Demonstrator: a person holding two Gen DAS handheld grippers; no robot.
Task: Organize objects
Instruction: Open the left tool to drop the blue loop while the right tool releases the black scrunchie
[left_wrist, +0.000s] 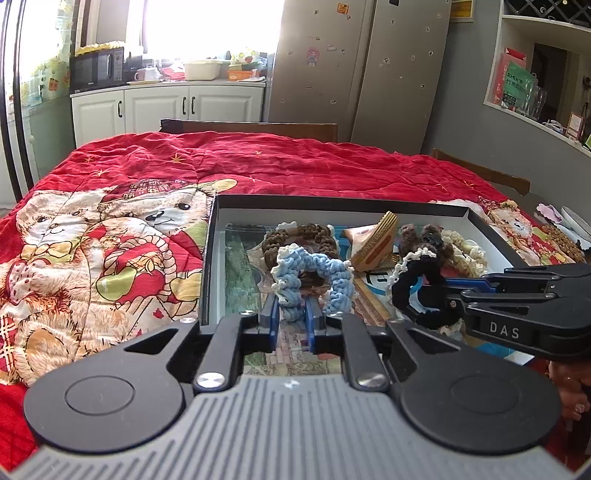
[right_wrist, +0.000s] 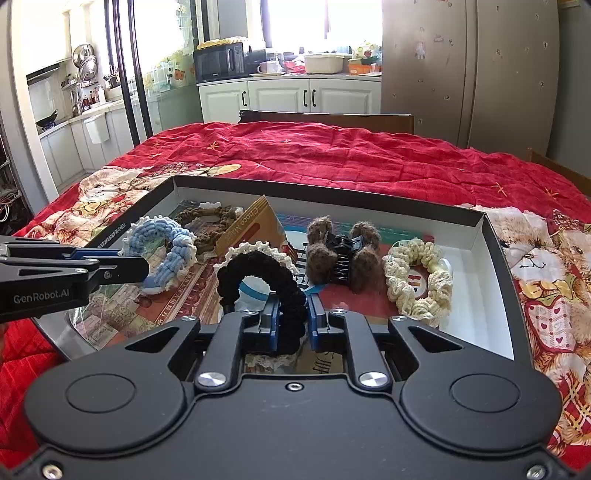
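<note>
A shallow black-rimmed box (right_wrist: 496, 236) lies on a table covered by a red quilt (right_wrist: 332, 155) printed with teddy bears, and it holds the hair things being sorted. Near its left side a blue scrunchie (left_wrist: 314, 277) with a cream edge stands between the jaws of the left gripper (left_wrist: 291, 317); the jaws are a little apart, and from here it is hard to say whether the pads press on the yarn or only flank it. Just right of it, a black scrunchie (right_wrist: 266, 280) trimmed with cream lace is pinched by the right gripper (right_wrist: 291, 317), whose jaws are closed on its near loop.

Behind the blue one lies a brown scrunchie (right_wrist: 207, 218), and beside that a tan packet (right_wrist: 255, 229) leans tilted against the box contents. Toward the right sit a black claw clip (right_wrist: 341, 254) with fuzzy brown pom-poms and, near the right wall, a cream scrunchie (right_wrist: 417, 280) lying flat. Printed paper lines the box floor.

Beyond the table stand white cabinets (right_wrist: 291, 96), a black microwave (right_wrist: 219, 62) and a tall steel fridge (right_wrist: 469, 74).
</note>
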